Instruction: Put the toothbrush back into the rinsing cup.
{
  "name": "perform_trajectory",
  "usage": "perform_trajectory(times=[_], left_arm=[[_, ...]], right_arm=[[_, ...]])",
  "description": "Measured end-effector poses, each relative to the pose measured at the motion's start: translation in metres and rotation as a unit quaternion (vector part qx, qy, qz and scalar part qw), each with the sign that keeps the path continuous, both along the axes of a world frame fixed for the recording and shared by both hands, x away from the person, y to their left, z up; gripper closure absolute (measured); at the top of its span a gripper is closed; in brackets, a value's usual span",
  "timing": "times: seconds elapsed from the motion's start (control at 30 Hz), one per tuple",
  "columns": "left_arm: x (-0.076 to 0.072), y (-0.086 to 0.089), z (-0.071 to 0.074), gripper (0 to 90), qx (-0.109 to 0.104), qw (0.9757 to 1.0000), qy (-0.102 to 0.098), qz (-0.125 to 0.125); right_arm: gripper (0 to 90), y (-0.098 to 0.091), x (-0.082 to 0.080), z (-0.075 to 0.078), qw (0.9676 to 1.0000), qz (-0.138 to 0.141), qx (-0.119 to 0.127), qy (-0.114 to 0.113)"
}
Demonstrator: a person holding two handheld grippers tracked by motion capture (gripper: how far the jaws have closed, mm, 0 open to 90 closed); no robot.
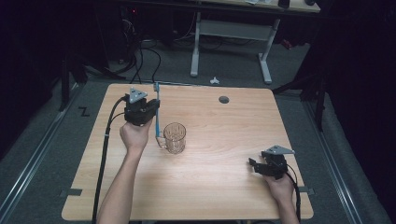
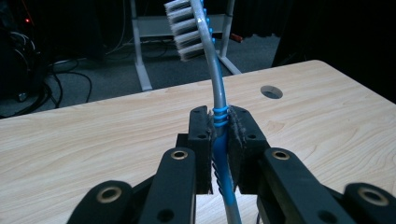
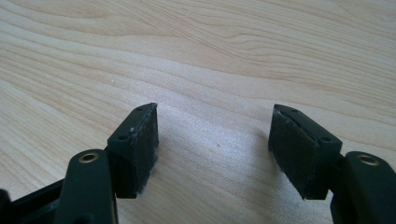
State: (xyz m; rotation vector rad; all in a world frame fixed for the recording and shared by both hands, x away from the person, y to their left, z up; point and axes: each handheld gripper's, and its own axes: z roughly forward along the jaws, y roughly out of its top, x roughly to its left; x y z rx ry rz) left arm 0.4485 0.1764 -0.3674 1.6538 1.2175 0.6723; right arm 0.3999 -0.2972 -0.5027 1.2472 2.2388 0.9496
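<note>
Toothbrush sits clamped in left claw, handle end cut off; right claw gapes wide.

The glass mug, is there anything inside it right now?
The glass mug looks empty in the high view. The toothbrush stays outside it, clamped in the left claw; its lower end is hidden behind the mug's handle.

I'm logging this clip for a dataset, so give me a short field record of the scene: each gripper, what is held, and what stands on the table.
left gripper: shut on the toothbrush
toothbrush: blue and grey, bristle head beyond the jaws
right gripper: open, nothing between the jaws, low over the table
glass mug: upright, clear, beside the left gripper
table: light wood, round hole near the far edge
</note>
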Motion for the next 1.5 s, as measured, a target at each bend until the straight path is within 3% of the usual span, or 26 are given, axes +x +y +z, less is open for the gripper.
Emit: perform_trajectory(times=[0.27,0.57,1.5], left_arm=[[0.0051,-0.0013,-0.004,80.5,-0.003,1.0,-0.003,0.008],[0.0069,-0.0041,-0.0075,80.5,0.009,0.9999,-0.008,0.01],[-0.0004,-0.0021,-0.0036,79.8,0.018,0.9997,0.004,-0.015]], right_arm=[[33.8,0.0001,0.0,0.0,1.0,0.0,0.0,0.0],[33.8,0.0001,-0.0001,0.0,1.0,0.0,0.0,0.0],[33.8,0.0,0.0001,0.0,1.0,0.0,0.0,0.0]])
